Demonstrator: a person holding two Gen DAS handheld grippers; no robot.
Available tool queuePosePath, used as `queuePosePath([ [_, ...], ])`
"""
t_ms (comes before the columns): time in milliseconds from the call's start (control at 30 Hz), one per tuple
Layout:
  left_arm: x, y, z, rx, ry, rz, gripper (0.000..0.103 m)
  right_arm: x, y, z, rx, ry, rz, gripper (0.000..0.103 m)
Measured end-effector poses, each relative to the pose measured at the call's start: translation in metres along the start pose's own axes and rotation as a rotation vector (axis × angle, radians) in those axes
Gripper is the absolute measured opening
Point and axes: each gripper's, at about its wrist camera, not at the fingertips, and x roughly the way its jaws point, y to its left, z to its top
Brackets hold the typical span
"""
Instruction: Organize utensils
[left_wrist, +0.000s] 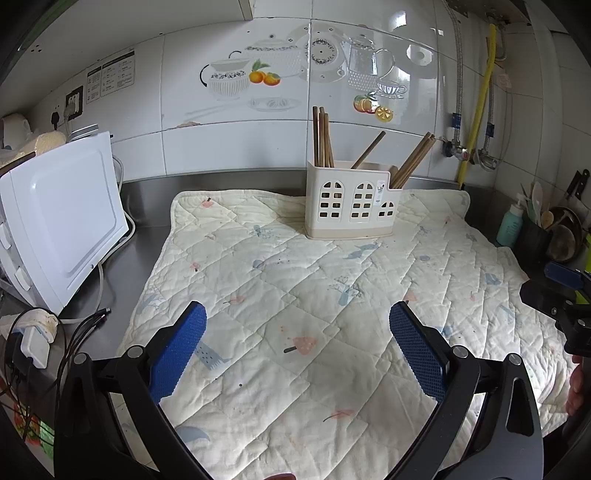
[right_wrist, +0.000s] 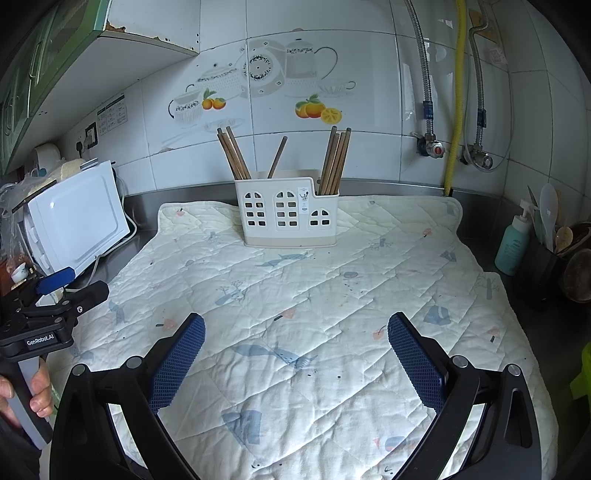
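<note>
A white house-shaped utensil holder (left_wrist: 351, 201) (right_wrist: 288, 212) stands at the back of a quilted cream mat (left_wrist: 314, 314) (right_wrist: 295, 314). Several brown wooden chopsticks (left_wrist: 322, 138) (right_wrist: 234, 155) stand in its left compartment, one leans in the middle (left_wrist: 367, 149) (right_wrist: 277, 157), and several stand in the right compartment (left_wrist: 413, 158) (right_wrist: 334, 160). My left gripper (left_wrist: 297, 325) is open and empty above the mat's near part. My right gripper (right_wrist: 295, 332) is open and empty too. Each gripper shows at the edge of the other's view (left_wrist: 561, 291) (right_wrist: 51, 295).
A white appliance (left_wrist: 62, 218) (right_wrist: 74, 221) sits at the left on the steel counter, with cables and a charger (left_wrist: 35, 343) near it. A teal pump bottle (left_wrist: 510, 225) (right_wrist: 513, 243) and a dark pot of spoons (right_wrist: 554, 236) stand at the right. Pipes and valves (right_wrist: 432, 147) run down the tiled wall.
</note>
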Motion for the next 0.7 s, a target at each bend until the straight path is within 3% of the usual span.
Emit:
queuePosePath([
  [700, 0.0025, 0.0028, -0.0028, -0.011, 0.013, 0.004, 0.098, 0.0039, 0.003, -0.0021, -0.004, 0.009, 0.015, 0.096],
])
